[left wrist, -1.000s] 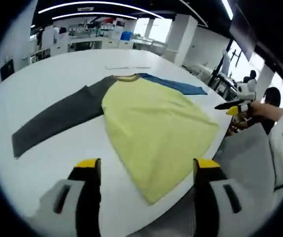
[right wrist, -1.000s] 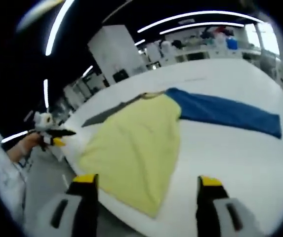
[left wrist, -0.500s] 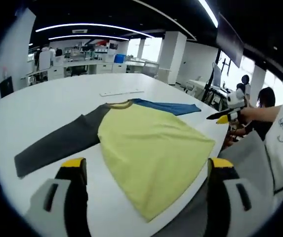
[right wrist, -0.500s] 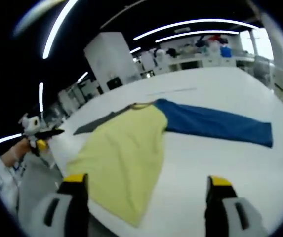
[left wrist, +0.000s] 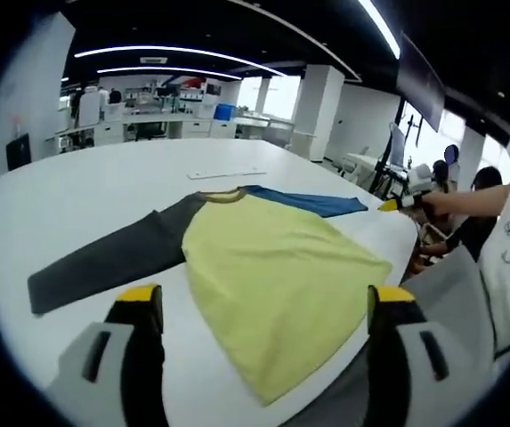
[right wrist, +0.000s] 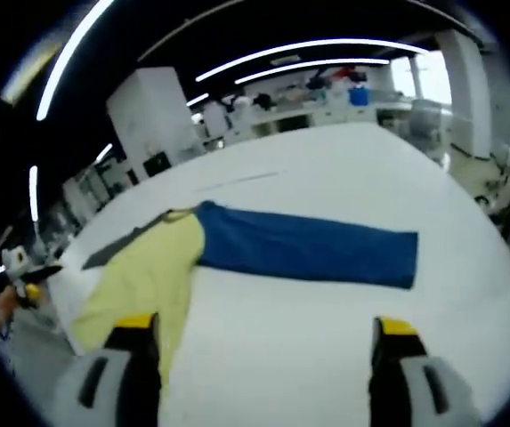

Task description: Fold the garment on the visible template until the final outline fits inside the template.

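Shirt (left wrist: 272, 267) flat on white surface (left wrist: 76, 196), ahead of both hand-held grippers (left wrist: 263, 307) (right wrist: 263, 334); jaws apart, empty.

left gripper (left wrist: 268, 307): jaws wide apart, empty | right gripper (right wrist: 268, 338): jaws wide apart, empty

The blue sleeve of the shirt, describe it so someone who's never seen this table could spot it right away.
On the big white table lies a long-sleeved shirt with a yellow body. The blue sleeve stretches out flat from its collar end, away from the table edge. Its opposite sleeve is dark grey; this is the one bright blue part.
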Tool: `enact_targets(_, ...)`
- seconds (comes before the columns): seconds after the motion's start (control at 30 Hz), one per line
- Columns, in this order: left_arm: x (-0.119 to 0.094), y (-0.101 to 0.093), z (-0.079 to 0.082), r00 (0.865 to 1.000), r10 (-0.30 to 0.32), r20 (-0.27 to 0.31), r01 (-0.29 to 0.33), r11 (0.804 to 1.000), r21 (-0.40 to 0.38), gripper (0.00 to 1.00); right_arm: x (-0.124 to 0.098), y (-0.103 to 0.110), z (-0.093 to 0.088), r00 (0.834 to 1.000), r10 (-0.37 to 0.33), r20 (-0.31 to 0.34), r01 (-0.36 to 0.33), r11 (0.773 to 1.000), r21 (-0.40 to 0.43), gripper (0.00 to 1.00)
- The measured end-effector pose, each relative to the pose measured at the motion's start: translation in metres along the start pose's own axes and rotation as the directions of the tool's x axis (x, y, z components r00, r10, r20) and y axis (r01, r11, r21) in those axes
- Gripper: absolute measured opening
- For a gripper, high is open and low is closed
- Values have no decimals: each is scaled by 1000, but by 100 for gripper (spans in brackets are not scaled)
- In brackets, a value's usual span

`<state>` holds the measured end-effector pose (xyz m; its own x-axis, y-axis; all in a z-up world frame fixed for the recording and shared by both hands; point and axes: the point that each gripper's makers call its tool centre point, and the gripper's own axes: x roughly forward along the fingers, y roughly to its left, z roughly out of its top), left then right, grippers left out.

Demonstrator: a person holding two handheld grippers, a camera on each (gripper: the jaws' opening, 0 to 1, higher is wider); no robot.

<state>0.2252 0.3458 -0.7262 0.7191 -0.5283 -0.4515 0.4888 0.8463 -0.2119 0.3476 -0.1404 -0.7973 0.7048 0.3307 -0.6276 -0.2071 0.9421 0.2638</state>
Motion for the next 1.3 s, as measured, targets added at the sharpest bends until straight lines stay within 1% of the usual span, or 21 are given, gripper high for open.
enact_targets(0.03, 0, 0, 0, 1000, 0, 0, 0, 1000, -1, 92, 1, -7, 2, 1000, -16, 5, 16, 1000, 6, 91)
enact_targets(0.07, 0, 0, 0, 1000, -1, 0, 1, 1000, -1, 92, 2, -15, 5, 999, -37, 11, 36, 999, 15, 87)
enact_targets(0.13, 0, 2, -4, 1000, 1, -10, -1, 1000, -7, 90, 5, -32, 10, 996, -82, 20, 81, 995, 60, 86)
enact_targets(0.2, 1, 7, -8, 1000, 18, -14, -18, 1000, -12, 88, 9, -41, 14, 996, -90, 26, 87, 993, 74, 83)
enact_targets(0.23, 1, 11, -11, 999, 27, -20, -28, 999, -27, 88, 12, -49, 14, 994, -103, 20, 101, 991, 87, 79)
enact_targets(0.27, 1, 12, -11, 999, 29, -16, -30, 999, -35, 87, 16, -59, 15, 992, -123, 16, 120, 988, 101, 75)
enact_targets(0.3, 1, 11, -11, 999, 34, -16, -35, 998, -44, 87, 16, -62, 14, 990, -142, 10, 139, 982, 129, 72)
enact_targets(0.33, 1, 11, -10, 999, 38, -14, -39, 998, -44, 86, 18, -64, 15, 989, -145, 18, 142, 981, 131, 69)
enact_targets(0.4, 0, 10, -9, 999, 45, -12, -45, 998, -39, 85, 23, -78, 17, 986, -169, 17, 164, 974, 154, 64)
enact_targets(0.47, -1, 12, -9, 998, 56, -8, -56, 998, -42, 84, 21, -75, 14, 980, -198, 4, 194, 965, 174, 58)
enact_targets(0.53, -2, 17, -15, 997, 78, -30, -80, 995, -64, 82, 24, -82, 13, 978, -206, 13, 199, 959, 201, 52)
enact_targets(0.6, -3, 21, -16, 995, 92, -28, -93, 993, -71, 82, 24, -95, 16, 973, -230, 11, 221, 947, 234, 45)
enact_targets(0.7, -4, 23, -18, 995, 101, -26, -103, 991, -82, 81, 25, -102, 11, 966, -257, -13, 251, 932, 262, 39)
enact_targets(0.73, -4, 23, -19, 994, 104, -28, -106, 991, -88, 81, 24, -101, 15, 965, -260, 6, 250, 933, 258, 34)
enact_targets(0.8, -3, 23, -21, 994, 110, -29, -112, 989, -94, 81, 28, -106, 15, 965, -262, -5, 254, 931, 261, 28)
enact_targets(0.87, -3, 24, -22, 993, 113, -30, -116, 988, -106, 81, 30, -104, 14, 967, -253, -14, 248, 934, 256, 20)
enact_targets(0.97, -1, 22, -23, 993, 115, -25, -117, 987, -113, 80, 32, -104, 12, 962, -271, -19, 269, 937, 224, 9)
enact_targets(1.1, 1, 21, -26, 994, 109, -29, -111, 987, -116, 79, 34, -112, 12, 958, -285, -18, 279, 923, 266, 1)
enact_targets(1.17, 0, 23, -28, 994, 106, -34, -109, 988, -114, 79, 35, -120, 13, 955, -294, -29, 291, 918, 271, 0)
enact_targets(1.23, 0, 24, -30, 994, 102, -38, -105, 988, -114, 79, 33, -119, 15, 955, -296, -24, 291, 916, 276, 0)
enact_targets(1.3, 0, 24, -31, 995, 98, -36, -102, 988, -114, 79, 32, -116, 19, 956, -293, -12, 286, 922, 261, 0)
